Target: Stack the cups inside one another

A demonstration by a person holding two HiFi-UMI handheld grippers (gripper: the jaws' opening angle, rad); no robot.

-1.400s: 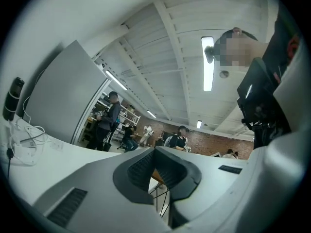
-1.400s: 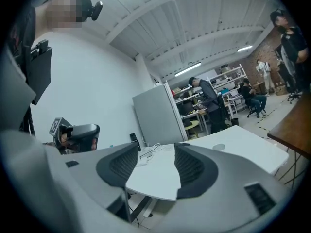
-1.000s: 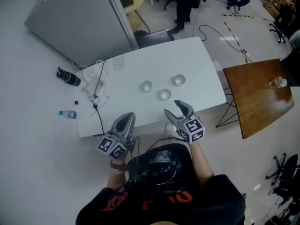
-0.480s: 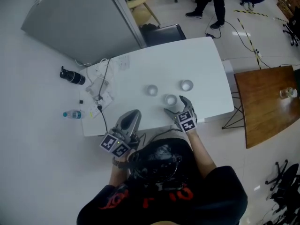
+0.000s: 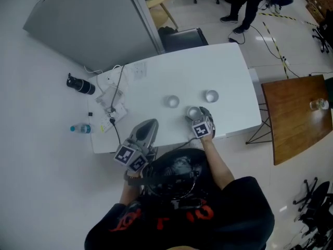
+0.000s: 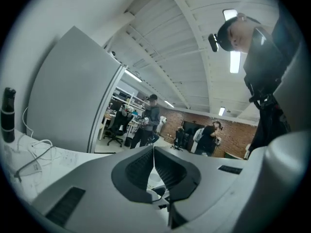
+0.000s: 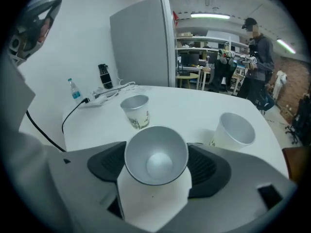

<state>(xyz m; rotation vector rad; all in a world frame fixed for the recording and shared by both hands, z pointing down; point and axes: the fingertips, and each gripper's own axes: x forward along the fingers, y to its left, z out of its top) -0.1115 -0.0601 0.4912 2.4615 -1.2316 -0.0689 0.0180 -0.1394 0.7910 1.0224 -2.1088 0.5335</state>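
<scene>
On the white table (image 5: 156, 72) all three paper cups stand apart, none nested, so the whole stacking remains. The nearest cup (image 7: 156, 149) sits between the right gripper's (image 7: 156, 165) wide-spread jaws, which have just been closing in but seem not yet to press it. The left gripper (image 6: 154, 160), jaws together and empty, hangs at the table's near edge.

We can read no text, brand or number here. One cup (image 7: 134, 109) toward the table's (image 7: 194, 106) far edge carries a dark print, too small to read.
</scene>
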